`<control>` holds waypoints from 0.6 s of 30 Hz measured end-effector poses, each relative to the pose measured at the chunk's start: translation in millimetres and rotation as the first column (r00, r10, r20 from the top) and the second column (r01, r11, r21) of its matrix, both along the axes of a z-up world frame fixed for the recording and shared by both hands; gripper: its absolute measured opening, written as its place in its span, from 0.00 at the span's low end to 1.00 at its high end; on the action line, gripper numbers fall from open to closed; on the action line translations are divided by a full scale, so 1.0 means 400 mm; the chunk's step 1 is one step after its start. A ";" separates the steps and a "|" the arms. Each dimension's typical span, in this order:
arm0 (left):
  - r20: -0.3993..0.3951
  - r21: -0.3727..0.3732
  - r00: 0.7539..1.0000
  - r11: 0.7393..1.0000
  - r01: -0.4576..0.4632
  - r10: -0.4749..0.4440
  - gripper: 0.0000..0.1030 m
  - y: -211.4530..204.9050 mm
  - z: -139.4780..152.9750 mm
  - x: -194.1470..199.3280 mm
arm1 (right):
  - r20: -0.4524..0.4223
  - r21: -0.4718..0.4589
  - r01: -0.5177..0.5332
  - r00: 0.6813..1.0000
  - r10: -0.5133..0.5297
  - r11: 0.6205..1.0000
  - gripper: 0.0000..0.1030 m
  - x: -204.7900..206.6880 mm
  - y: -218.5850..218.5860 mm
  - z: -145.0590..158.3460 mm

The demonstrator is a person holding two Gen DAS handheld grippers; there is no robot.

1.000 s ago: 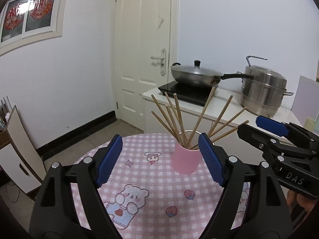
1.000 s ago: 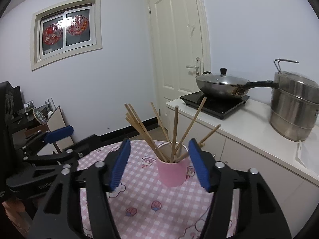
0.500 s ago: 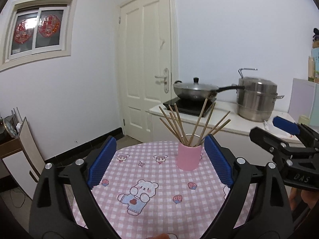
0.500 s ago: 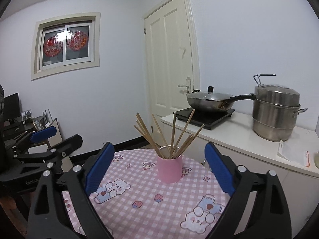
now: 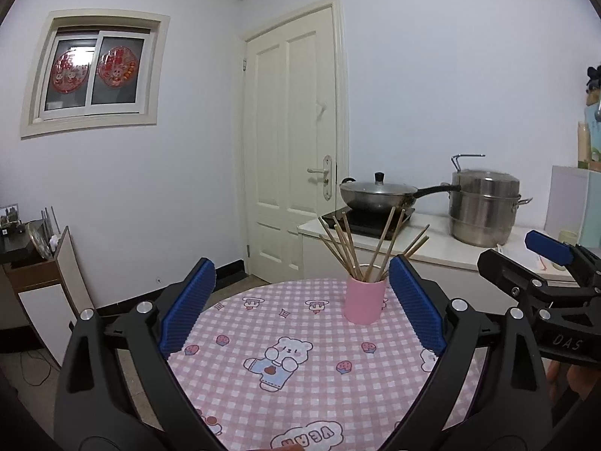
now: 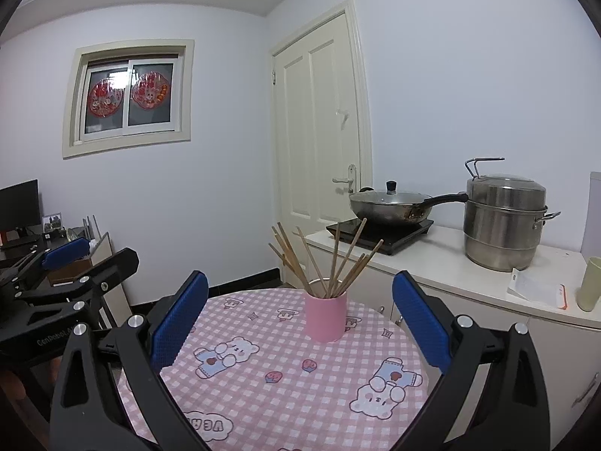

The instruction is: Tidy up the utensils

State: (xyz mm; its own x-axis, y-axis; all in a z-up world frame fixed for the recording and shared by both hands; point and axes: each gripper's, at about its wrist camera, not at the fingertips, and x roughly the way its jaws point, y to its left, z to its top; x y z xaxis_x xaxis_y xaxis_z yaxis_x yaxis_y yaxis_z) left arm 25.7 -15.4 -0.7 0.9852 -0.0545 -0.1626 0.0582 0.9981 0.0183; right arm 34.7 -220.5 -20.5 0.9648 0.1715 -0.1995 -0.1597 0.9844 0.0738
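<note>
Both my jaws stand wide apart and hold nothing. My left gripper [image 5: 300, 304] hangs above the near edge of the round surface [image 5: 300, 368] with its pink checked cloth, and my right gripper [image 6: 300, 319] does the same from the other side; each shows at the edge of the other's view, well clear of the cup.

The chopsticks [image 5: 360, 248] are all standing in the pink cup [image 5: 365, 300], which sits upright toward the far side of the surface, near the white counter behind it. They fan out in every direction (a loose bouquet more than a neat bundle), tips down inside the cup, tops leaning left and right. In the right wrist view the same cup [image 6: 325, 317] and sticks [image 6: 326, 263] look no tidier.

I see no stray chopstick or other utensil lying on the cloth in either view, only the printed bears and strawberries. So I judge the gathering done, or very nearly: everything loose seems to be in the cup. What could remain is only squaring up the splayed sticks, if that is wanted, and I cannot tell whether anything lies hidden below my own jaws.
</note>
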 end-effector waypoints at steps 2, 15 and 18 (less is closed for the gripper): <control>0.006 0.002 1.000 1.000 -0.003 0.003 0.90 0.006 0.002 -0.012 | 0.003 0.009 -0.006 1.000 0.006 1.000 0.92 -0.010 0.004 0.002; 0.030 -0.002 1.000 1.000 0.010 -0.010 0.91 0.010 0.009 -0.038 | 0.046 -0.004 0.031 0.998 -0.031 0.999 0.92 -0.061 0.016 0.016; 0.028 -0.001 1.000 1.000 0.010 -0.009 0.91 0.010 0.006 -0.043 | 0.047 -0.001 0.034 0.998 -0.034 0.999 0.92 -0.065 0.016 0.016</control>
State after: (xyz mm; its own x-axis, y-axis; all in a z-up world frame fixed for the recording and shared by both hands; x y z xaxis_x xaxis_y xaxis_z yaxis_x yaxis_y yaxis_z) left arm 8.6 -11.5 1.7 0.9888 -0.0641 -0.1351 0.0672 0.9976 0.0185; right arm 8.5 -214.1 -14.0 0.9784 0.1382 -0.1539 -0.1295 0.9894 0.0652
